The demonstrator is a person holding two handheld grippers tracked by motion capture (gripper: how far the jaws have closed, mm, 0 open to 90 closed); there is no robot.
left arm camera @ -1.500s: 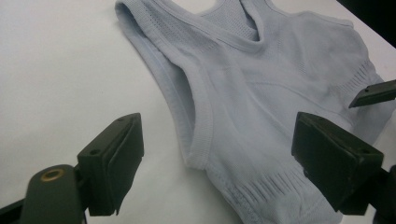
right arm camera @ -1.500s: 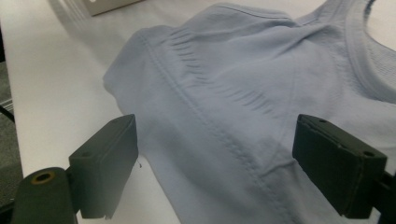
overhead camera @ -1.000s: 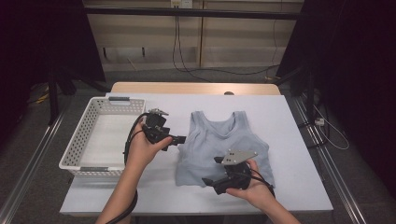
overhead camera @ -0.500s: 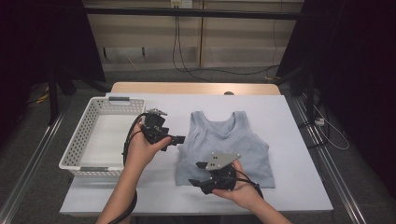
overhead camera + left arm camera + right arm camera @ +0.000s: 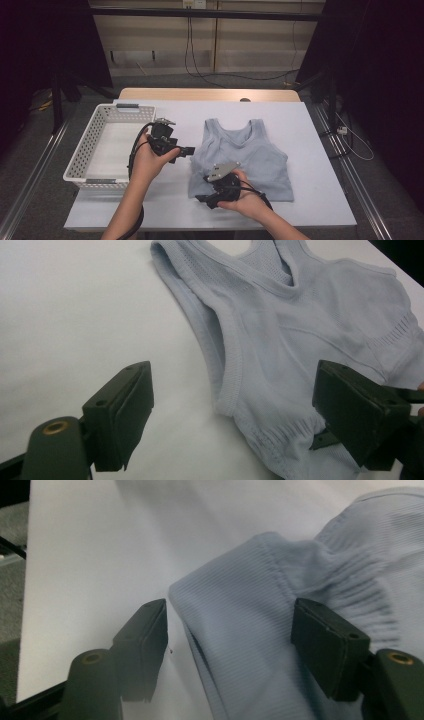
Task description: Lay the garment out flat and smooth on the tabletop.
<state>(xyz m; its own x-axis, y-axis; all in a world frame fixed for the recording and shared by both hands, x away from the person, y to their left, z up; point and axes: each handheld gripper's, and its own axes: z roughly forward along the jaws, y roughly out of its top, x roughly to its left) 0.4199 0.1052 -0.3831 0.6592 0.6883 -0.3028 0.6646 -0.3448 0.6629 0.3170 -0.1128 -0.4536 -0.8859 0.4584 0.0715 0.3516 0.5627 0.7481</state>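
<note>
Top (image 5: 245,150) corner sits between your right hand-held gripper's (image 5: 230,645) parted, just-widened jaws, ungripped, so closing shallow could pinch one layer; left hand-held gripper (image 5: 235,410) gapes empty.

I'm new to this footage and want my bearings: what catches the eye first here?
A pale blue tank top lies flat in the middle of the white table, with a white basket at its left. The right gripper has its open jaws around the top's near left corner, and the left gripper hovers open at its left edge.

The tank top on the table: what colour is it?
Pale blue-grey tank top, ribbed at the hem; clearest in the left gripper view.
</note>
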